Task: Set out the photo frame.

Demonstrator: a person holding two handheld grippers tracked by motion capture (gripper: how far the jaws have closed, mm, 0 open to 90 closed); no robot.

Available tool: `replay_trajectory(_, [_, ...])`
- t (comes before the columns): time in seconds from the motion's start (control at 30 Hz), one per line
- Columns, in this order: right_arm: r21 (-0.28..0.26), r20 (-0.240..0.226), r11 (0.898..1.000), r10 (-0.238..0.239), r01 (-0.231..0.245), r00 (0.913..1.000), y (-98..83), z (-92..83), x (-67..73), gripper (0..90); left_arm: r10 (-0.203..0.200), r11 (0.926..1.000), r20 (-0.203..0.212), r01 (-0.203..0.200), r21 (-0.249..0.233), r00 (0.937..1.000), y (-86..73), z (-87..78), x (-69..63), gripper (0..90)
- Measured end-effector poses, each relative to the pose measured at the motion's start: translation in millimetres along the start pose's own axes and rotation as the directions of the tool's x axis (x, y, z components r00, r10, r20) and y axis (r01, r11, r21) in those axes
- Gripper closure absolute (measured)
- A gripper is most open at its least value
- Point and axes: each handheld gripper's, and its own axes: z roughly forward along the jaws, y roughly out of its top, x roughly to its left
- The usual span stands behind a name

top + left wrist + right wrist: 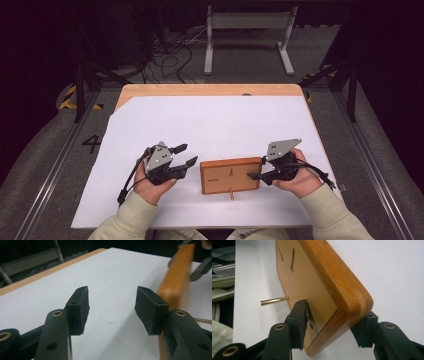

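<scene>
Nearest me, my right gripper (256, 176) has the wooden block (231, 175) by its right end: in the right gripper view one pad lies on the block's lighter face and the other sits behind its rounded corner, so the jaws are partly closed around the block (322, 287). A thin brass pin (274, 300) sticks out of that face. In the high view the block sits on the white sheet (210, 125) near the front edge, between my hands.

My left gripper (186, 155) is just left of the block, apart from it, jaws well open and holding nothing (111, 307). Beyond the sheet, a strip of the table (200, 90) shows at the far edge.
</scene>
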Motion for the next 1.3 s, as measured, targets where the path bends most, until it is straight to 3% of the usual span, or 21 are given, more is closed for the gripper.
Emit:
replay_trajectory(0.17, [0.003,0.010,0.999,-0.034,0.034,0.9994,-1.5,-5.5,10.4,55.6,-0.020,0.9996,-0.009,0.020,0.018,0.9998,-4.9,2.8,7.0,44.6])
replay_trajectory(0.4, [0.009,0.015,0.998,-0.063,0.063,0.9979,-5.9,-12.7,24.8,60.7,-0.013,0.9992,0.002,0.013,0.037,0.9999,-8.1,6.8,7.7,43.6])
replay_trajectory(0.8, [0.013,0.032,0.994,-0.108,0.108,0.9937,-10.5,-16.9,39.5,61.0,-0.011,0.9990,0.011,0.011,0.042,0.9999,-10.1,7.6,8.5,43.4])
replay_trajectory(1.13, [0.017,0.007,0.994,-0.104,0.104,0.9945,-19.3,-17.7,50.3,56.7,-0.023,0.9980,0.016,0.022,0.059,0.9996,-13.8,11.0,9.5,42.9])
replay_trajectory(1.3, [-0.005,0.004,0.997,-0.071,0.071,0.9975,-21.4,-19.5,50.1,52.5,-0.028,0.9976,0.016,0.027,0.064,0.9995,-14.8,11.6,10.8,42.7])
